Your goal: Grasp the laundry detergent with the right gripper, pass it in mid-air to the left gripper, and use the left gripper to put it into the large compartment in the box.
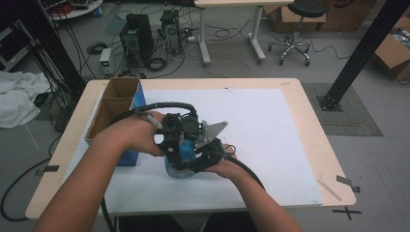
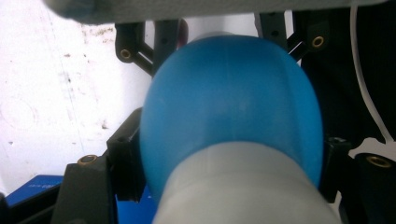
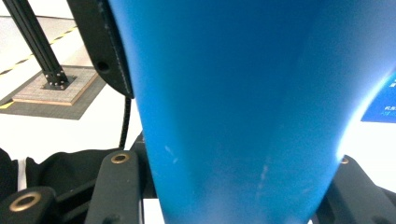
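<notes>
A blue bottle [image 1: 175, 170] with a rounded body rests on the white sheet [image 1: 270, 135] at the table's middle, between both hands. My left gripper [image 2: 229, 156] reaches onto it from the left. Its black jaws press on both sides of the blue body [image 2: 233, 107], and a pale grey neck or cap [image 2: 243, 186] sits nearest the camera. My right gripper [image 3: 238, 186] comes in from the right, under its grey three-cornered plate [image 1: 212, 133], and is shut on the same blue body [image 3: 243, 102]. In the high view both sets of jaws are hidden among hands and gripper bodies.
An open cardboard box [image 1: 116, 104] with a blue side stands at the table's left, close behind the left hand. A thin stick [image 1: 329, 189] and a bit of tape [image 1: 348, 182] lie near the right front corner. Chairs, computers and cables crowd the floor beyond.
</notes>
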The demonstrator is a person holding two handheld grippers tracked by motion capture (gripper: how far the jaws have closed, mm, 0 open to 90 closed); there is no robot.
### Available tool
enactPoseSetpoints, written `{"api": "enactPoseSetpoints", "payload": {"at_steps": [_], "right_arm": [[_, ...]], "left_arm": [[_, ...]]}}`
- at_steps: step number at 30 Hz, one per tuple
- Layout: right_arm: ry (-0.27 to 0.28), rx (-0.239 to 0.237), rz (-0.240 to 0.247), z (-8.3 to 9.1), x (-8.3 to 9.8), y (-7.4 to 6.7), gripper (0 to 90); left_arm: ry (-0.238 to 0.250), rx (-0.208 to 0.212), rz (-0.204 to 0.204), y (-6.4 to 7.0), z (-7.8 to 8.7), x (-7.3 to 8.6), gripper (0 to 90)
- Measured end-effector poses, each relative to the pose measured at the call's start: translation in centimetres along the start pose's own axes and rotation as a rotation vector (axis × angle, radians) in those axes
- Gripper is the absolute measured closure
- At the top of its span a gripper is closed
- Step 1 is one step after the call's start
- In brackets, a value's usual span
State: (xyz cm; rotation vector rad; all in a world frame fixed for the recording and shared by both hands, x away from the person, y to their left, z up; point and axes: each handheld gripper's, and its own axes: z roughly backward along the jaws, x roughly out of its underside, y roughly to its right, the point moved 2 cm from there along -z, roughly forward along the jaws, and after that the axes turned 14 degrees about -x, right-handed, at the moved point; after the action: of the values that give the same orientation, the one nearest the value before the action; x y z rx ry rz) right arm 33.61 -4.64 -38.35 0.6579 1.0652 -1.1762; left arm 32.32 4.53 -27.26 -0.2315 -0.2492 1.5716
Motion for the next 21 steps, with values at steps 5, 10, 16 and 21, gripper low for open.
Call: {"api": "enactPoseSetpoints", "payload": {"at_steps": [5,10,16,21], "right_arm": [[0.0,-0.001,0.004,-0.01,-0.09,-0.04,47.5],[0.001,0.007,0.004,-0.02,-0.13,-0.02,47.5],[0.009,0.011,-0.001,-0.16,-0.06,0.23,47.4],[0.007,-0.006,-0.005,-0.21,0.02,0.26,45.9]], "left_arm": [[-0.003,-0.001,-0.003,0.02,0.12,-0.01,37.0],[-0.002,-0.009,-0.012,0.0,0.11,-0.02,37.8],[-0.038,0.004,0.009,-0.29,-0.04,-0.16,38.5],[-0.045,0.012,0.021,-0.25,-0.18,-0.22,38.7]]}}
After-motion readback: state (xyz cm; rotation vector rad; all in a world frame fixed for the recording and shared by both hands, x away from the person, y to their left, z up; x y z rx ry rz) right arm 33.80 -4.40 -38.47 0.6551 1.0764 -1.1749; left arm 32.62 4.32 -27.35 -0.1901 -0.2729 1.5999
